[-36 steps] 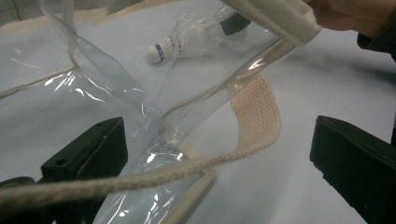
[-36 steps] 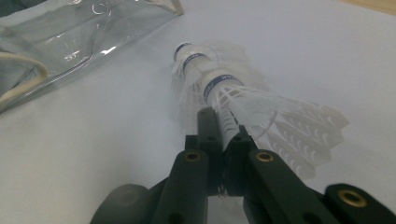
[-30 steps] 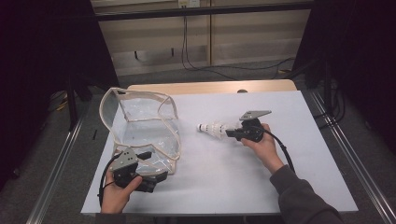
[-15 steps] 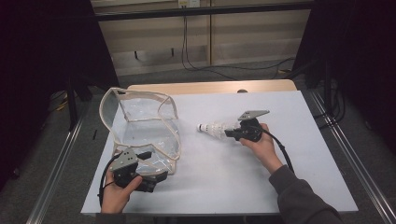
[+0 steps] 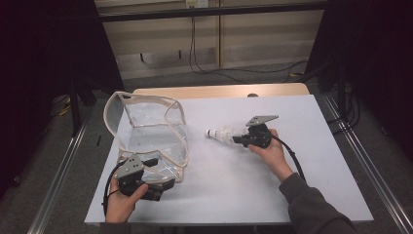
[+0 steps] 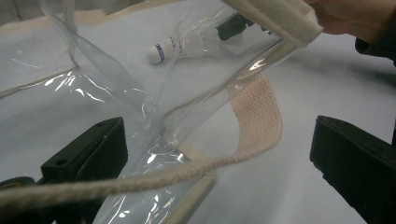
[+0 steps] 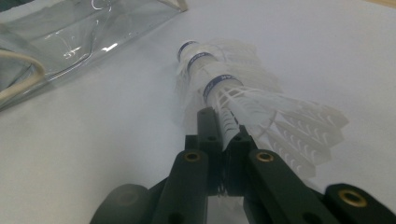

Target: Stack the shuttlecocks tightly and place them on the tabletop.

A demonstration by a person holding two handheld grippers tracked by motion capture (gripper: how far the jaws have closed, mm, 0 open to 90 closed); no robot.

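Observation:
A stack of white shuttlecocks [image 5: 221, 134] with blue-banded cork tips lies on its side on the white table, tips pointing left toward a clear plastic bag [image 5: 146, 129] with beige trim. My right gripper [image 5: 239, 139] is shut on the feather skirt of the nearest shuttlecock [image 7: 261, 112], jaws pressed together in the right gripper view [image 7: 222, 135]. My left gripper [image 5: 163, 184] rests at the bag's near corner. Its jaws stand wide open [image 6: 219, 135], with the bag's corner [image 6: 173, 126] and a beige woven strap [image 6: 257, 112] between them, untouched. Through the bag film I see the shuttlecocks [image 6: 187, 42].
The white table sheet [image 5: 292, 195] extends to the right and front of the hands. A wooden table edge [image 5: 219, 90] shows at the back. Metal rails run along the floor on both sides, and cables hang by the far wall.

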